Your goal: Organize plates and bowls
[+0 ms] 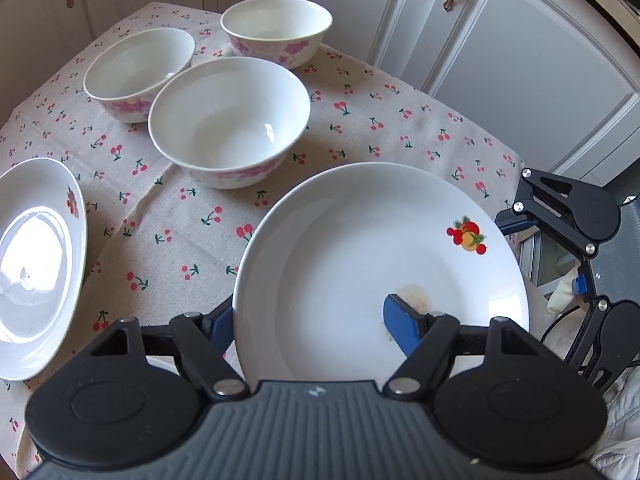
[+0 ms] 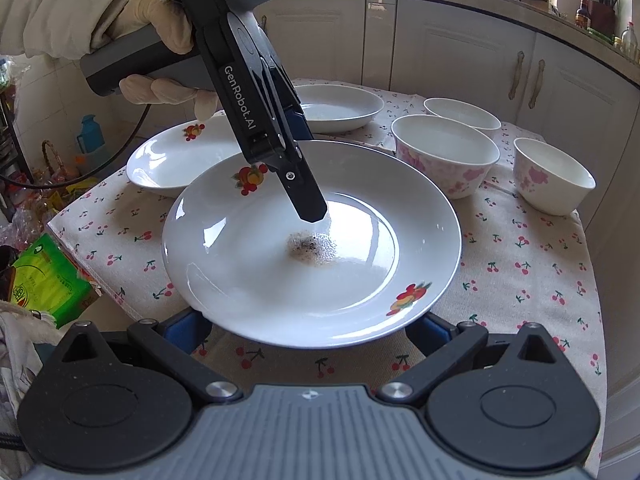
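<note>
A white plate (image 1: pixel 360 248) (image 2: pixel 280 264) with fruit decals and a brown stain in its middle hangs tilted above the cherry-print tablecloth (image 1: pixel 168 224). My left gripper (image 1: pixel 308 320) (image 2: pixel 310 200) is shut on its rim, one blue pad on top and the other finger underneath. My right gripper (image 2: pixel 308 332) (image 1: pixel 560 248) stands open and wide at the plate's opposite rim, its tips hidden under the plate. Three pink-flowered bowls (image 1: pixel 230 120) (image 1: pixel 138 72) (image 1: pixel 276 28) stand together behind. Two more plates (image 2: pixel 176 160) (image 2: pixel 340 108) lie on the cloth.
A gloved hand (image 2: pixel 160 28) holds the left gripper's handle. White cabinets (image 1: pixel 520 60) stand close behind the table. The table edge (image 2: pixel 80 248) drops off at the left, with a green packet (image 2: pixel 44 280) and clutter below. Another plate (image 1: pixel 36 264) lies near the left edge.
</note>
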Tool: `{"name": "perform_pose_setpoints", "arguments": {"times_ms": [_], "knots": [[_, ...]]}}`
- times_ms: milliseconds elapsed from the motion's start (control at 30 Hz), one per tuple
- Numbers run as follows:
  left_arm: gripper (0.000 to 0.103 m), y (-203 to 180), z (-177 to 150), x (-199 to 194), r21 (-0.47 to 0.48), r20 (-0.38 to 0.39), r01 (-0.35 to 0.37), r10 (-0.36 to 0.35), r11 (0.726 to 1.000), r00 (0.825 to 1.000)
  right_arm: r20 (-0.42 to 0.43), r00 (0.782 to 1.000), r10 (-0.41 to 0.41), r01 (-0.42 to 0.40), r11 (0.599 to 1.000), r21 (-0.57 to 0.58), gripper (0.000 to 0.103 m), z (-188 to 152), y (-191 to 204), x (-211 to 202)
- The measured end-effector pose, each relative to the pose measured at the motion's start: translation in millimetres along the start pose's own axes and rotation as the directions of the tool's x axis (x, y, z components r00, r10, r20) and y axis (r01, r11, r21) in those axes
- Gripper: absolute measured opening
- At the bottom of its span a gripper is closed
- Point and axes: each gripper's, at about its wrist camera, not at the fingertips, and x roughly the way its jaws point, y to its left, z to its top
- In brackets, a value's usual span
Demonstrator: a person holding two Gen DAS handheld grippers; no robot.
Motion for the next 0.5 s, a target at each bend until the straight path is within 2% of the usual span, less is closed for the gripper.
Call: {"name": "perform_pose_setpoints", "arguments": {"times_ms": [500], "knots": [[0.074,24.0,-25.7,-36.8,-0.067,0.058,-0.040,0.044,0.997,0.997,0.012,0.999,0.049,-0.048,0.996,-0.080,0.103,37.6,15.0,7.5]]}}
